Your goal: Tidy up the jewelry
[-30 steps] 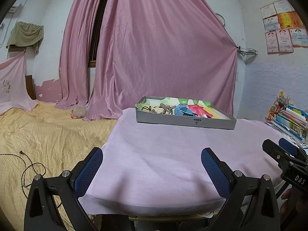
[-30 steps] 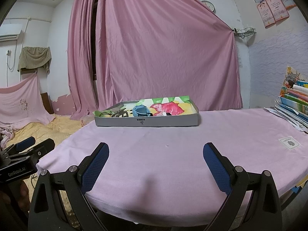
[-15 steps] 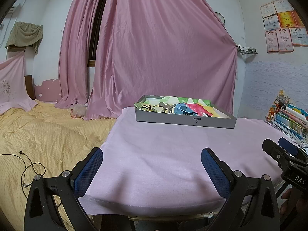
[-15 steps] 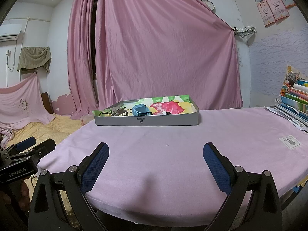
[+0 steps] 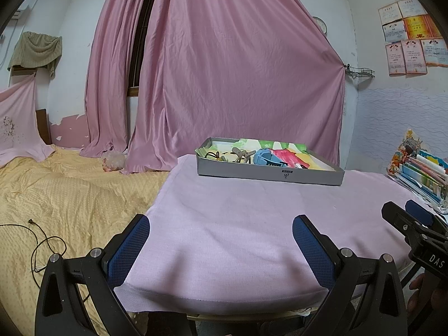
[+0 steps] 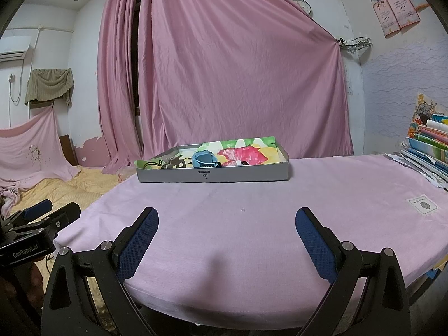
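A shallow grey box tray with a colourful lining sits at the far side of the pink-covered table. Inside lie a blue hair clip, a beige claw clip, a dark cord and a small dark item. My left gripper hangs open over the table's near edge, well short of the tray. My right gripper is open too, empty, near the front edge. Each gripper shows at the side of the other's view.
A bed with a yellow cover and a black cable lies to the left. Stacked books and papers sit at the table's right. A white patch lies on the cloth. Pink curtains hang behind.
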A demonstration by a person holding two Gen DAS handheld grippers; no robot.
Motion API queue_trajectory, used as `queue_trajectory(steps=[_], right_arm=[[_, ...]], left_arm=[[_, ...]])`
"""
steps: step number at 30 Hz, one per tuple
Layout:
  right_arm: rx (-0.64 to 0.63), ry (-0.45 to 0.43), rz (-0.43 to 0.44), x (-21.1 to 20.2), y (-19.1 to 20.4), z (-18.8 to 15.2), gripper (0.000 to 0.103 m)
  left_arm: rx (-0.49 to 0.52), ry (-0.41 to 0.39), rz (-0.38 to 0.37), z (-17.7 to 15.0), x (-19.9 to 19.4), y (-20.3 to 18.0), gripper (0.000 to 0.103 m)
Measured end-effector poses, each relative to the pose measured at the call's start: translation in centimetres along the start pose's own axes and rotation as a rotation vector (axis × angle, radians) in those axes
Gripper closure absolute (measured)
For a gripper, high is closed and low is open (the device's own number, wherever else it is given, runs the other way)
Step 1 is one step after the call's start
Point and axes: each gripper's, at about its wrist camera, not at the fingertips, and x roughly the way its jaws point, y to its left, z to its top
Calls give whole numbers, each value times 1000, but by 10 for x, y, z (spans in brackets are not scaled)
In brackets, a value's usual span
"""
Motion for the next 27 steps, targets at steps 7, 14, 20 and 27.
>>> queue_trajectory(steps=[7, 14, 20, 27], right_arm=[[0, 1, 0, 1, 0, 0, 7], [2, 2, -1, 1, 0, -2, 7], [5, 8, -1, 4, 0, -5, 7], [4, 7, -1, 5, 1, -7, 7]], left_arm=[[2, 2, -1, -2, 0, 0, 0], [2, 4, -2, -3, 0, 0, 0], [5, 9, -5, -7, 2, 0, 0], [5, 12, -3, -8, 4, 0, 0]])
